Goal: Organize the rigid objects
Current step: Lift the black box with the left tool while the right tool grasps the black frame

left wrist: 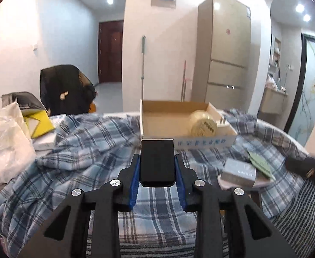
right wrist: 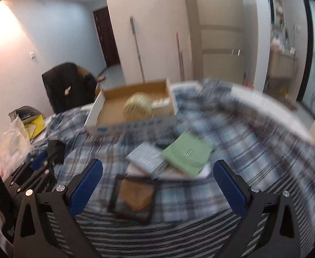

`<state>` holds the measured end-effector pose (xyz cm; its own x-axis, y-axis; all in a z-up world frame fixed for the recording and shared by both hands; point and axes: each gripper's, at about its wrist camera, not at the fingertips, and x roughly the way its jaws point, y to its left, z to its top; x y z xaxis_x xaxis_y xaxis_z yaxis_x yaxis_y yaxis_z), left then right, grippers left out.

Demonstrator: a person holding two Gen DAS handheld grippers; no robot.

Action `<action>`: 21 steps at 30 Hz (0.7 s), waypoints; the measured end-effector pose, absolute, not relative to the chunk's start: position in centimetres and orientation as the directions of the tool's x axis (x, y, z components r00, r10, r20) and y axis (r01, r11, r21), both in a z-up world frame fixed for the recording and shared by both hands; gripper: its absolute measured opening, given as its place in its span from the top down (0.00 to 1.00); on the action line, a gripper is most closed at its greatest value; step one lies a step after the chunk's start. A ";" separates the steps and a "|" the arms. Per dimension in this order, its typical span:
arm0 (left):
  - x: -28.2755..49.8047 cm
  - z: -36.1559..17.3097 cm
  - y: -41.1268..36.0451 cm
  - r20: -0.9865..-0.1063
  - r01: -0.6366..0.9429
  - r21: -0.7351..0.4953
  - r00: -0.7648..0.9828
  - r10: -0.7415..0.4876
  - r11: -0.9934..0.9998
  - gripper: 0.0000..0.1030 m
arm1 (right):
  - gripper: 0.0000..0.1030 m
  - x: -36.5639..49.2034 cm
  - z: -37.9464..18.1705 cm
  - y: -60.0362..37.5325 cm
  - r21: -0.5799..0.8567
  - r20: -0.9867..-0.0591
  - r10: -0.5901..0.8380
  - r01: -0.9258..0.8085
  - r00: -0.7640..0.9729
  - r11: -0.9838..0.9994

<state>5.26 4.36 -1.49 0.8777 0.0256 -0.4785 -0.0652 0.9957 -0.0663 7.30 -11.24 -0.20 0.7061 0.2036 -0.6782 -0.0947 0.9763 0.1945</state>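
Black box (left wrist: 157,163) sits clamped in your left gripper (left wrist: 157,169) just short of the cardboard tray (left wrist: 148,118), so lift it clear over the near wall while your right gripper (right wrist: 157,178) hangs open.

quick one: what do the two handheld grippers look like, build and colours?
Both match: the left gripper and right gripper have angular matte black linkage arms with triangular cut-outs, silver round pivot screws at the joints, and fingers lined with blue textured pads. No cables, hands or sleeves show clearly. White lettering on the left gripper's side in the right wrist view is illegible.
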 end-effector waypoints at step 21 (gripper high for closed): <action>5.4 -1.4 5.8 -0.490 -0.104 -0.147 0.872 0.019 0.984 0.69 | 0.27 9.8 -8.0 -7.8 0.222 -0.837 0.212 -0.042 0.504 0.974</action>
<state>5.38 5.84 -1.42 0.8718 0.0192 -0.4895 -0.1041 0.9837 -0.1469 9.84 -7.83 -8.02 0.5037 0.2120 -0.8375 -0.0417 0.9743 0.2215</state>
